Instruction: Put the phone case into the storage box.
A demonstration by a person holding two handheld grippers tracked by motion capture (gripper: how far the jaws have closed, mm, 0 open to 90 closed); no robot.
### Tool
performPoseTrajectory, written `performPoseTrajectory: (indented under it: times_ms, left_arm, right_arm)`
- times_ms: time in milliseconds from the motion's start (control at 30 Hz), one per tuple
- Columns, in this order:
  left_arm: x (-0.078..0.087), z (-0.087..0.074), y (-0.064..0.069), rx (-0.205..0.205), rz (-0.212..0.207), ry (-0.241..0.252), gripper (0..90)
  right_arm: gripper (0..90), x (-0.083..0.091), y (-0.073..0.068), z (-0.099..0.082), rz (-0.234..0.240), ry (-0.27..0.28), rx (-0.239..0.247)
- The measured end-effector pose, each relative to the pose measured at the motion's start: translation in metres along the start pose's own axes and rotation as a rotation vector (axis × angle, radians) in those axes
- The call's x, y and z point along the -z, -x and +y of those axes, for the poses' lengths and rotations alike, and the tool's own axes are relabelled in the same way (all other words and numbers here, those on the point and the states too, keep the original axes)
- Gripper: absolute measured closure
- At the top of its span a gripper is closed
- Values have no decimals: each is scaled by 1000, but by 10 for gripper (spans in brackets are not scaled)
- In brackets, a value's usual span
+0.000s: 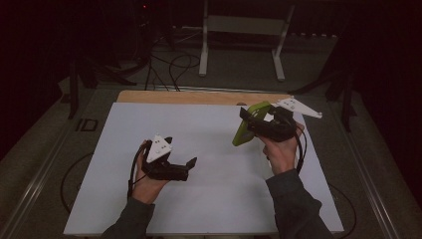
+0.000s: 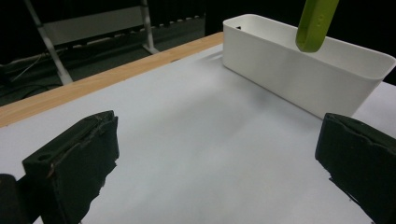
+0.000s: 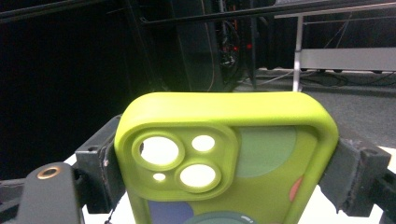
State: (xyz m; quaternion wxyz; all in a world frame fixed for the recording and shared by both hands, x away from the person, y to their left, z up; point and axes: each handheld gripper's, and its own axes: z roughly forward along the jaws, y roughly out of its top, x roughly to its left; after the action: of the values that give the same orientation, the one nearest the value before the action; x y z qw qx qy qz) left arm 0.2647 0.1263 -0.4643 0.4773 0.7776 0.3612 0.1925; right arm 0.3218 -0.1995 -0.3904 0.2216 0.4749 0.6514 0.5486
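Observation:
A lime-green phone case (image 1: 250, 124) is held up above the right side of the white mat, with my right gripper (image 1: 258, 122) shut on its sides. In the right gripper view the case (image 3: 243, 140) stands upright between the jaws, its camera cut-outs facing me. My left gripper (image 1: 180, 151) hovers over the middle-left of the mat, open and holding nothing. In the left gripper view its jaws stand wide apart around my left gripper's point (image 2: 210, 158), and the case's lower end (image 2: 317, 23) hangs above a white bin (image 2: 303, 70).
A white mat (image 1: 214, 169) covers a wooden table whose far edge (image 1: 199, 96) shows. The long white bin stands at the mat's right side. Behind the table are a white metal stand (image 1: 244, 30) and cables (image 1: 171, 64) on the floor.

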Motion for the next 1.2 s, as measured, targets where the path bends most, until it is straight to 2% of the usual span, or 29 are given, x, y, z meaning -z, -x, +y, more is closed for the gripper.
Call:
performPoseTrajectory:
  times_ms: [400,567,733,867,1200]
  left_arm:
    - [13,-17,-12,-2,17,-12,0]
    - [16,-23,-15,-15,25,-23,0]
    - [21,-30,-19,-18,32,-5,0]
    - [26,-36,-22,-30,38,-11,0]
    - [36,-51,-29,-27,55,-19,0]
  right_arm:
    - [156,-6,4,2,-21,-14,23]
    - [156,-8,6,3,-32,-18,31]
    - [156,-8,9,5,-42,-14,31]
    - [156,-10,11,5,-53,-21,42]
    - [156,-12,16,9,-75,-20,52]
